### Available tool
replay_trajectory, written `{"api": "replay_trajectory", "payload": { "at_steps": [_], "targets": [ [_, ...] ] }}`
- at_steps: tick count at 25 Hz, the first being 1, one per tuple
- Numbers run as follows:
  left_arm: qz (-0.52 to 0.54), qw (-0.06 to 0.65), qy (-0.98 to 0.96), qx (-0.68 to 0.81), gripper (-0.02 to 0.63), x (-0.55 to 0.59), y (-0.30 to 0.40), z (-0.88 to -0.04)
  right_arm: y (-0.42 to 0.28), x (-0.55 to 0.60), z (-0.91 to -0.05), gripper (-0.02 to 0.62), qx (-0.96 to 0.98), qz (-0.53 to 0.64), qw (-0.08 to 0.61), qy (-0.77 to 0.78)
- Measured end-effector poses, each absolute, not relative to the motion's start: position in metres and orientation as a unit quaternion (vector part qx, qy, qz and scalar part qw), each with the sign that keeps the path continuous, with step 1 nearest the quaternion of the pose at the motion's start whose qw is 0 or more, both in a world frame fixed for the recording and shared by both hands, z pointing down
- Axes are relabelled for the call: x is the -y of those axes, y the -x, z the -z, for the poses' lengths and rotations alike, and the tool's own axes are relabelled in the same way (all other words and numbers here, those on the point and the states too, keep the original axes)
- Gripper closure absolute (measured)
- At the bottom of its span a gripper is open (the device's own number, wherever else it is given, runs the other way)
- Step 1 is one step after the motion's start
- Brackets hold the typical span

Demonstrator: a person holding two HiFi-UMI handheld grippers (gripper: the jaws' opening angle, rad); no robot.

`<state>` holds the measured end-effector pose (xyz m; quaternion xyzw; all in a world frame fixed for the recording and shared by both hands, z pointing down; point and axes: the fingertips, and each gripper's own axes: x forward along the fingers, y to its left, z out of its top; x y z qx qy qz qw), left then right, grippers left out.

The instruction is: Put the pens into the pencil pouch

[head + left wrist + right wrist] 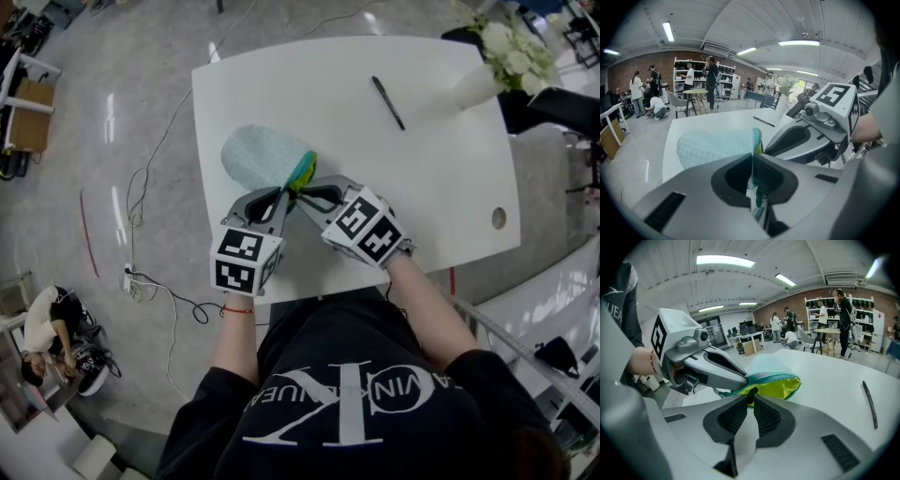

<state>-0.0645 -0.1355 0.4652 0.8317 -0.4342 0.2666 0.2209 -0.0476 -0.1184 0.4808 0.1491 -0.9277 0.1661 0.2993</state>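
Observation:
A light blue pencil pouch (pixel 262 155) with a teal zipper and yellow lining lies on the white table (pixel 450 187), its open end towards me. My left gripper (pixel 285 192) is shut on the left side of the pouch's mouth; the pouch (pixel 715 147) stretches away beyond its closed tips. From the right, my right gripper (pixel 303 192) has its jaws closed on the near rim of the mouth, and the yellow inside of the pouch (pixel 780 386) gapes just past them. A black pen (pixel 387 102) lies alone at the far right of the table, away from both grippers.
A white vase of pale flowers (pixel 492 66) stands at the table's far right corner. A round hole (pixel 499 217) sits near the right edge. Cables (pixel 150 281) trail over the floor on the left. People and shelves fill the room behind.

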Motion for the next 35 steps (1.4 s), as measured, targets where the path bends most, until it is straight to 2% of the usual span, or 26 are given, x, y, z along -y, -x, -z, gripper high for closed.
{"api": "replay_trajectory", "payload": {
  "at_steps": [9,25,35],
  "targets": [
    [-0.256,0.229,-0.826,0.448,0.594,0.148,0.062,-0.465,-0.017,0.153,-0.476,0.539,0.924,-0.201,0.239,-0.219],
    [-0.261,0.241,-0.798,0.488,0.594,0.175,0.062,-0.471,-0.149,0.272,-0.514,0.495,0.853,-0.226,0.282,-0.377],
    [-0.26,0.249,-0.781,0.51,0.594,0.179,0.063,-0.472,-0.164,0.317,-0.537,0.485,0.83,-0.218,0.343,-0.381]
  ]
}}
